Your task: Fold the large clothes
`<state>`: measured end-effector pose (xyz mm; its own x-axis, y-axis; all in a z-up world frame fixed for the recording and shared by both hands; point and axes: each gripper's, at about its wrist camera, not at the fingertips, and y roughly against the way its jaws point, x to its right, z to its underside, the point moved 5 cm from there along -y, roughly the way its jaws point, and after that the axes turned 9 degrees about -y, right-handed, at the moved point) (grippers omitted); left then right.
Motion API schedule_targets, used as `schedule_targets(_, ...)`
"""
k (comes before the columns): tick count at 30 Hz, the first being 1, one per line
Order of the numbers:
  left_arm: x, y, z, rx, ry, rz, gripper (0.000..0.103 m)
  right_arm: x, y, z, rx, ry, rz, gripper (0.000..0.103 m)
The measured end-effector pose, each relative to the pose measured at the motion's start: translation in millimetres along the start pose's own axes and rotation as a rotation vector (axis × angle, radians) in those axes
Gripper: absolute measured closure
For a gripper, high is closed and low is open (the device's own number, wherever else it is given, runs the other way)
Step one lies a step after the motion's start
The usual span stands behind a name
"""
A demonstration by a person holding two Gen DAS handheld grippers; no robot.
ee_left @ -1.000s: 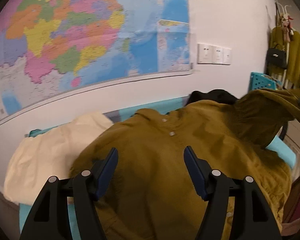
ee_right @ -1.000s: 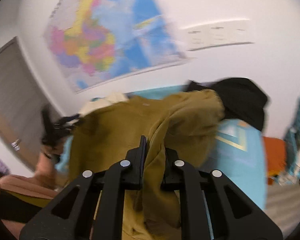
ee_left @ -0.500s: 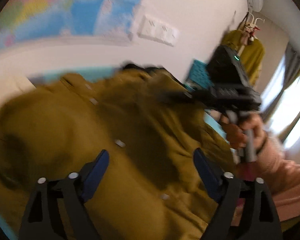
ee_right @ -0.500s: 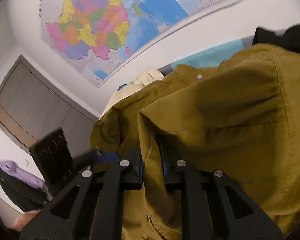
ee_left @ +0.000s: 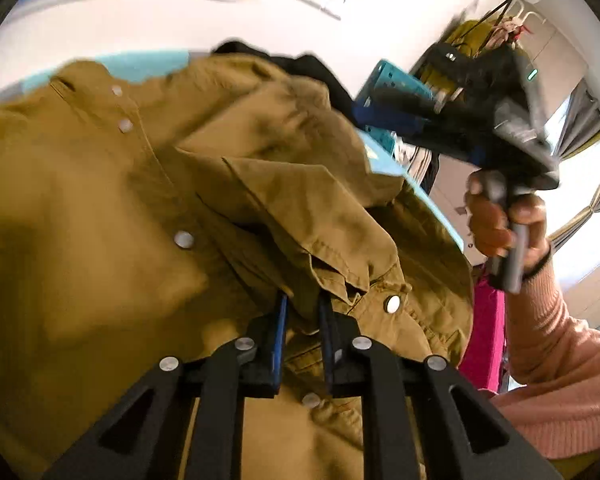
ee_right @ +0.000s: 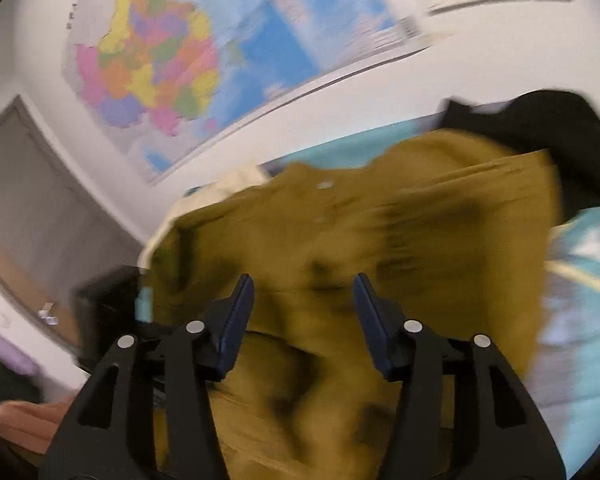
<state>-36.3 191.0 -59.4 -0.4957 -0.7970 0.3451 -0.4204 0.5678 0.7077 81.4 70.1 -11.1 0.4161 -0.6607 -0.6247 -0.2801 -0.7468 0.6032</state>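
Observation:
An olive-brown button-up jacket (ee_left: 100,208) lies spread on a light blue surface. Its right sleeve is folded across the front. My left gripper (ee_left: 303,312) is shut on a fold of the jacket near the sleeve cuff. In the right wrist view the jacket (ee_right: 380,240) fills the middle, blurred by motion. My right gripper (ee_right: 303,300) is open and empty just above it. The right gripper also shows in the left wrist view (ee_left: 380,120), held up in a hand at the right.
A black garment (ee_right: 560,140) lies behind the jacket and a cream one (ee_right: 228,184) at its left. The blue surface (ee_right: 580,280) shows at the right. A wall map (ee_right: 200,60) hangs behind. A turquoise crate (ee_left: 392,84) and hanging clothes (ee_left: 468,36) stand at the right.
My right gripper has let go of the sleeve and opened, leaving it folded over the front. My left gripper has swung right and shut on the jacket.

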Motion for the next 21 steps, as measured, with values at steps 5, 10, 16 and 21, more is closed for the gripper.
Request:
schedule_targets(5, -26, 21, -1, 0.007, 0.005, -0.148, 0.094, 3, -1, 25, -0.077, 0.149, 0.084, 0.05)
schedule_targets(10, -79, 72, -7, 0.051, 0.085, -0.394, 0.096, -16, -17, 53, -0.128, 0.327, 0.118, 0.052)
schedule_targets(16, -65, 99, 2, 0.069, 0.024, -0.473, 0.036, 5, -12, 43, -0.081, 0.271, 0.15, 0.049)
schedule_targets(21, -10, 55, 13, 0.005, -0.169, -0.389, 0.03, 9, -12, 48, -0.075, 0.305, 0.199, 0.043)
